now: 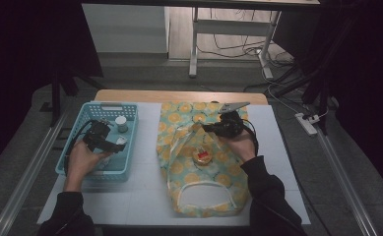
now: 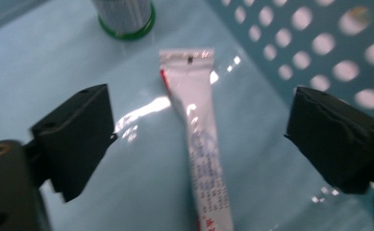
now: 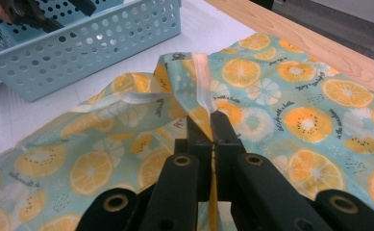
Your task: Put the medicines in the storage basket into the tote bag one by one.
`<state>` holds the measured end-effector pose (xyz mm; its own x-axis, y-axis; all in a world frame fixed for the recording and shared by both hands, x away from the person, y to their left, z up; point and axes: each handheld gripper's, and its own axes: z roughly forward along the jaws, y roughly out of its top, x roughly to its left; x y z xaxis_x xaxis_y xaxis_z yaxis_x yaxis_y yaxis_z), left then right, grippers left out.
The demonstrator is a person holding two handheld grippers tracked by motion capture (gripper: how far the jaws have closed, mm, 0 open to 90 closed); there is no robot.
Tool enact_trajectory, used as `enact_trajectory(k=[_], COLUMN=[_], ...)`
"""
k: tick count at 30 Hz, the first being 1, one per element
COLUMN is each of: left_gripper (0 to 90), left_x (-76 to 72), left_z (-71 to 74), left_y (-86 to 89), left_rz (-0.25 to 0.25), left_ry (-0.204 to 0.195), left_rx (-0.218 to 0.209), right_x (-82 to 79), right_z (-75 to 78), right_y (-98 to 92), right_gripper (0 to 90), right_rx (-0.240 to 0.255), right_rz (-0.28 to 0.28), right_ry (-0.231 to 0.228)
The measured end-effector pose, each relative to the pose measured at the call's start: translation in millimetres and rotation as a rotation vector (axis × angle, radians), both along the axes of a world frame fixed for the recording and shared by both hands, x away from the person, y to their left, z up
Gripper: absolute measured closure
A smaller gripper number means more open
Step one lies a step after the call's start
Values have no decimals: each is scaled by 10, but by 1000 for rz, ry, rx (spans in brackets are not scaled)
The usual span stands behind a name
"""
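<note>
A white tube (image 2: 201,139) with red print lies on the floor of the light blue basket (image 2: 55,62). My left gripper (image 2: 200,124) is open and straddles it, its pads clear of the tube on both sides. In the high view the left gripper (image 1: 111,141) reaches down into the basket (image 1: 105,107). My right gripper (image 3: 211,122) is shut on a raised fold at the edge of the orange-print fabric bag (image 3: 290,110). From above, the right gripper (image 1: 206,129) holds that edge up over the bag (image 1: 199,196).
A small bottle with a white cap (image 1: 121,123) stands at the basket's far end; its green-rimmed base (image 2: 124,14) is just beyond the tube. A round item with a red label (image 1: 202,156) lies in the bag. A white mat (image 1: 144,191) covers the table.
</note>
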<state>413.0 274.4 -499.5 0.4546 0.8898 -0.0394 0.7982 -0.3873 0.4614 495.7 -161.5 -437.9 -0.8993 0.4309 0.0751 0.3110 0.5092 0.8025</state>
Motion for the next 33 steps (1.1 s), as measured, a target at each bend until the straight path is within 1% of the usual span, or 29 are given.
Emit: enact_trajectory(k=[2, 6, 11, 16, 18, 20, 21, 23, 25, 30, 33], left_gripper=[140, 178, 250, 422, 515, 592, 656, 719, 738, 747, 748], left_x=[9, 27, 35, 37, 39, 40, 39, 39, 37, 40, 39], left_z=[-31, -79, -101, -122, -132, -132, -131, -132, -130, -125, -99], left_y=[-8, -25, -27, -34, -39, -37, -37, -37, -44, -44, -33], left_rz=[-1, 5, 6, 0, -6, -7, -7, -7, -6, 8, 27], left_ry=[23, 67, 98, 129, 138, 144, 143, 147, 146, 147, 136], left_rx=[27, 60, 87, 90, 87, 65, 62, 51, 53, 52, 36], right_x=[5, 7, 7, 11, 10, 9, 9, 7, 6, 5, 3], right_z=[-4, -4, -3, -12, -14, -13, -11, -11, -14, -16, -12], right_y=[-6, -14, -22, -28, -29, -31, -33, -34, -34, -33, -34], right_gripper=[896, 896, 896, 896, 896, 896, 895, 896, 896, 896, 896], right_rx=[1, 3, 4, 3, 3, 3, 3, 3, 3, 2, 5], right_rz=[0, -2, -2, -3, -5, -6, -5, -6, -7, -6, -6], right_ry=[0, 0, -1, 2, 2, 2, 2, 2, 1, 2, 0])
